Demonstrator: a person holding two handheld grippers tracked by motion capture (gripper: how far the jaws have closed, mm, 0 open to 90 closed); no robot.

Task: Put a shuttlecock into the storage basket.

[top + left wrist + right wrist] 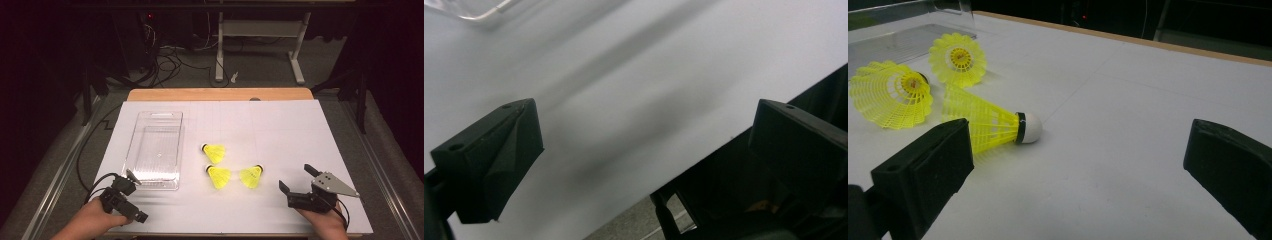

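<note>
White sheet (280,125) over a wooden table (220,94), spread across nearly the whole top, wood showing as a strip at 12 o'clock. Clear plastic tray (131,150) at about 10 o'clock from the sheet's centre, lying flat, nothing visible inside. Down at 7 o'clock, left gripper (131,181) held low in a hand (95,220) just off the tray's near corner; in the left gripper view, jaws spread wide, nothing between them but blurred white sheet, the tray's edge (479,12) glinting at 11 o'clock. Over at 5 o'clock, right gripper (296,177) in the other hand (327,225), grey plate on top, jaws likewise wide apart and holding nothing, aimed toward the middle. Three yellow shuttles near the centre: far shuttle (215,152) at the top of the cluster, left shuttle (219,176) just below it, right shuttle (251,176) beside that at 3 o'clock, all close but apart. From the right gripper view, right shuttle (990,126) on its side, white cork pointing to 3 o'clock, lying ahead of the left-hand jaw, not gripped; left shuttle (890,97) and far shuttle (958,59) behind it, skirts facing the camera.
</note>
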